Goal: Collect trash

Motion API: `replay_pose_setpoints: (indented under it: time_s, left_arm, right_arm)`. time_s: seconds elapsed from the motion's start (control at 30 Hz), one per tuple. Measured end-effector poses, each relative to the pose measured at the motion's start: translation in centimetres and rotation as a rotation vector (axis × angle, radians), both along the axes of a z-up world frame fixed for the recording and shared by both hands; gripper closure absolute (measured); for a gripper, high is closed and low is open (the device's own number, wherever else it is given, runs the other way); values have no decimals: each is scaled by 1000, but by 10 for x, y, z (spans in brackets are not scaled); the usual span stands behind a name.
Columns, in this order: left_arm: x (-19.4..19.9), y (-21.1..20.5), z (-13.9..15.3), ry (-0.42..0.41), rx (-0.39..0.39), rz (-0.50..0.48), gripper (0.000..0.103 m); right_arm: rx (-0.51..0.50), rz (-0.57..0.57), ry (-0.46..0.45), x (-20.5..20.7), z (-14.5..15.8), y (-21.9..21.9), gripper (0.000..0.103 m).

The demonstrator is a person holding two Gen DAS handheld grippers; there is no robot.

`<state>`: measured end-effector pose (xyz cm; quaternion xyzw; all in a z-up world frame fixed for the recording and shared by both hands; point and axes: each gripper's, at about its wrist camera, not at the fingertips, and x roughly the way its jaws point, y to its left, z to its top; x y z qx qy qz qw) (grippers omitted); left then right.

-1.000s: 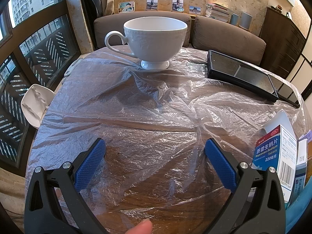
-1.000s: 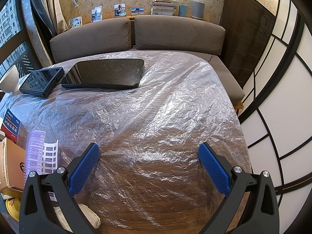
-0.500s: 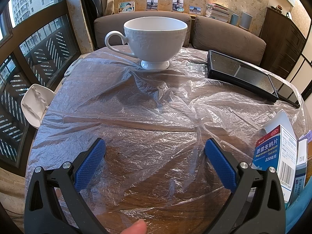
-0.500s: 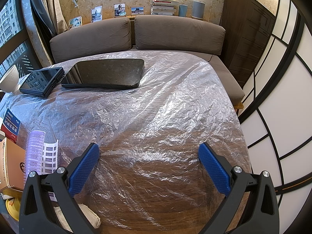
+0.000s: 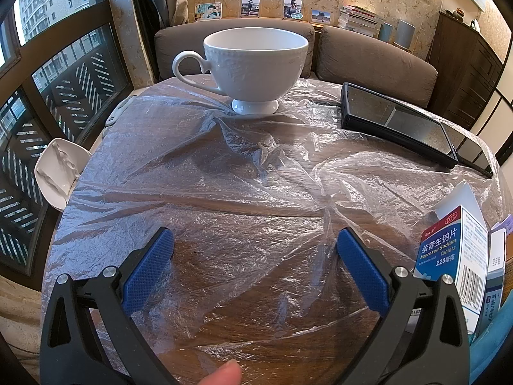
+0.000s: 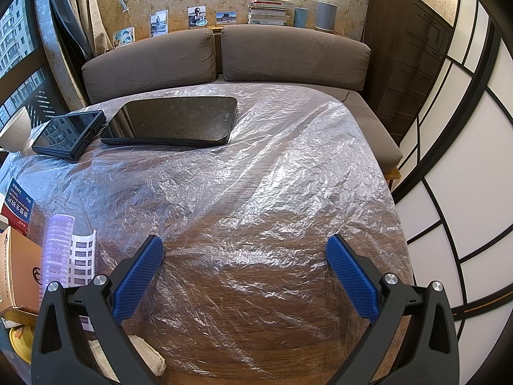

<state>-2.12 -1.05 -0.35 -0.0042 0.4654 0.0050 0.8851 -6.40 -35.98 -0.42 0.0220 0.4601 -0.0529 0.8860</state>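
Both hand-held grippers wide apart, empty: L (image 5: 255,256) sees teacup (image 5: 256,67); R (image 6: 245,263) sees tablet (image 6: 173,122).

A plastic sheet (image 5: 256,192) lies over the round table (image 6: 256,337), and the sofa (image 6: 288,54) stands behind the table at 12 o'clock. In the left wrist view the cup (image 5: 256,64) stands on the sheet at 12 o'clock, the small tablet (image 5: 397,122) lies at 2 o'clock, and the medicine box (image 5: 449,250) stands at 4 o'clock. In the right wrist view the large tablet (image 6: 173,122) lies at 11 o'clock just right of the small one, and the stacked cups (image 6: 57,250) stand at 9 o'clock.
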Motion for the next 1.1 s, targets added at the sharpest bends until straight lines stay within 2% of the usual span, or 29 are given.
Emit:
replay_pose_setpoints:
  time_s: [1.1]
  left_arm:
    - [1, 6, 0, 0, 0, 9, 1]
  right_arm:
    - [0, 0, 0, 0, 0, 0, 4]
